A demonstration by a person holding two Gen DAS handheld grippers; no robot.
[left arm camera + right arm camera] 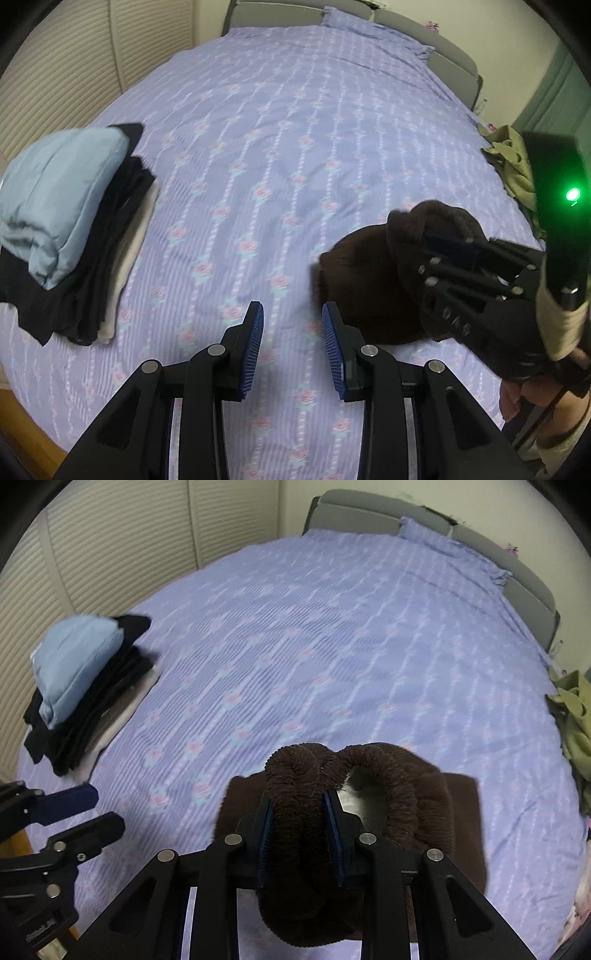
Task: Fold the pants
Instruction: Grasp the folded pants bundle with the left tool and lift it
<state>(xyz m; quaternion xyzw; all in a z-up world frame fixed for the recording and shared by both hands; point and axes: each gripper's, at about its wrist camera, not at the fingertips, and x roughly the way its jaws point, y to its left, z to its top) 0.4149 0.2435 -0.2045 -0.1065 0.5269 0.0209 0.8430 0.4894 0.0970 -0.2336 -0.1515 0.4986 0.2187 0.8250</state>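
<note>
The dark brown pants (391,786) are folded into a thick bundle at the near side of the bed. My right gripper (298,805) is shut on the bundle's rolled edge and holds it lifted above the sheet. In the left wrist view the same brown pants (373,280) hang from the right gripper (439,245) at the right. My left gripper (292,321) is open and empty, low over the sheet just left of the bundle. It also shows at the left edge of the right wrist view (94,810).
A stack of folded clothes (70,229), light blue on top of black and white items, lies at the bed's left edge. An olive garment (513,166) is crumpled at the right edge. The purple floral sheet (280,147) spreads between them. Slatted closet doors (110,542) stand at the left.
</note>
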